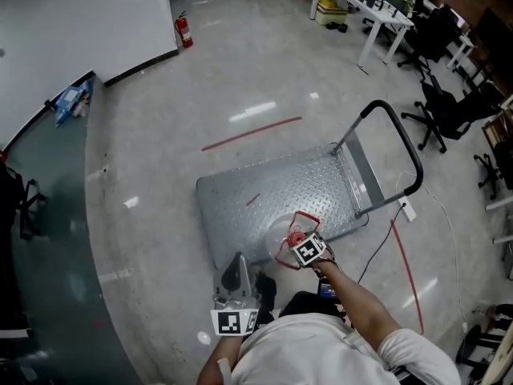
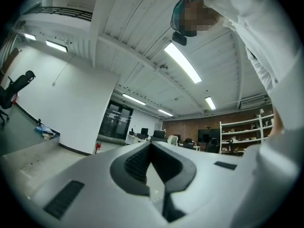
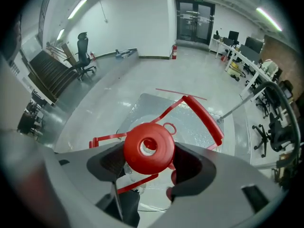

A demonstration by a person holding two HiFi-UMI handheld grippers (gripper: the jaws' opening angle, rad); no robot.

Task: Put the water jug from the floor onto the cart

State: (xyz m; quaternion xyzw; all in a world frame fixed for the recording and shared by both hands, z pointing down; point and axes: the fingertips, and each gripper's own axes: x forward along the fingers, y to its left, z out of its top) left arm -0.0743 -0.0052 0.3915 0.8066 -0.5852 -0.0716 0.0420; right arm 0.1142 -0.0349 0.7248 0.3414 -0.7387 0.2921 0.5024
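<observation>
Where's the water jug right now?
In the head view, low and centre: the jug is gripped at its red cap by the right gripper, over the cart's near edge.

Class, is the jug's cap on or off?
On: the right gripper view shows the red cap seated over the mouth of the jug. Whether it is sealed tight, cannot tell.

Cart (image 1: pixel 264 195) on glossy floor (image 1: pixel 240 70), water jug (image 1: pixel 295 236) at its near edge
</observation>
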